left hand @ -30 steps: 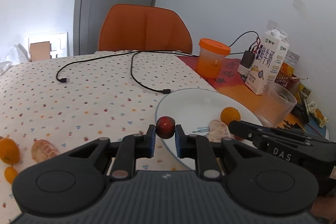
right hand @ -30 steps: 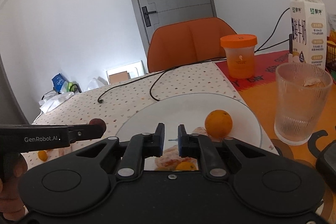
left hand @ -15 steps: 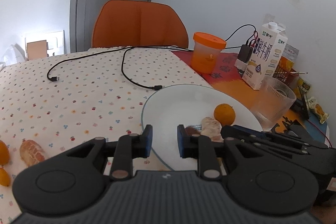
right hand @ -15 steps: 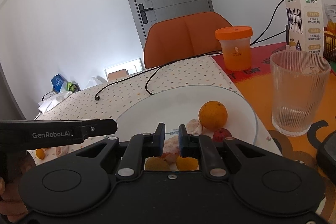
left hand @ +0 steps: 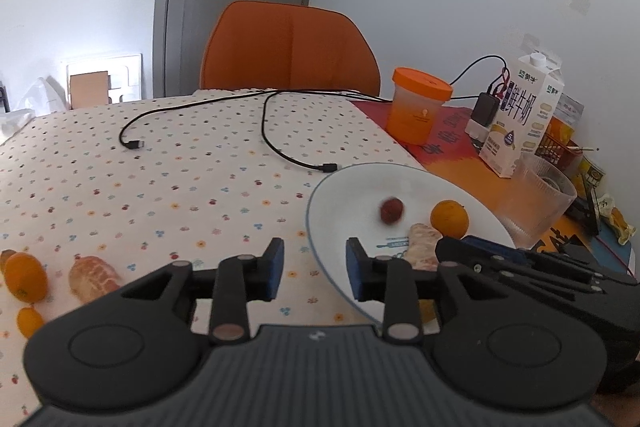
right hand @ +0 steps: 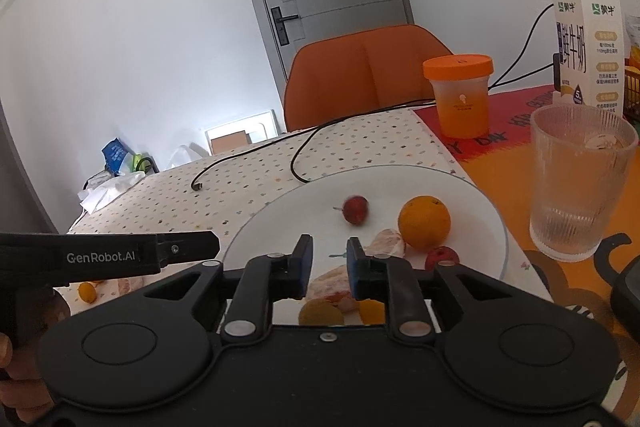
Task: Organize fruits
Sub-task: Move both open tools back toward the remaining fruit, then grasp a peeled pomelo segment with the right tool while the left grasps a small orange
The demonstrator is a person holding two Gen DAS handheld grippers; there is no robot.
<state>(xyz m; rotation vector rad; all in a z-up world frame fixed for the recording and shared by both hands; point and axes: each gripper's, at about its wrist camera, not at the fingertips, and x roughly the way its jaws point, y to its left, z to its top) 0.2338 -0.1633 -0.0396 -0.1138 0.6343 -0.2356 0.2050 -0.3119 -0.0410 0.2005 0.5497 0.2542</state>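
A white plate [left hand: 344, 183] [right hand: 472, 195] holds an orange [left hand: 449, 219] [right hand: 424, 222], peeled segments [left hand: 422, 245] [right hand: 386, 243] and a small red fruit [left hand: 391, 211] [right hand: 355, 209], blurred. A second red fruit [right hand: 441, 256] lies beside the orange. My left gripper [left hand: 315, 269] is open and empty at the plate's left rim. My right gripper [right hand: 327, 267] is open and empty over the plate's near side. On the dotted cloth at left lie an orange [left hand: 27, 275], a peeled mandarin [left hand: 93, 274] and a kumquat [left hand: 29, 321].
A ribbed glass [right hand: 580, 179] stands right of the plate. An orange-lidded cup [left hand: 418, 105], a milk carton [left hand: 520, 119] and a charger [left hand: 486, 113] stand behind. Black cables [left hand: 276, 143] cross the cloth. An orange chair [left hand: 290, 49] is at the far edge.
My left gripper opened and let go of the small red fruit, which now lies on the plate. The left gripper drew back to the left. The right gripper opened slightly.
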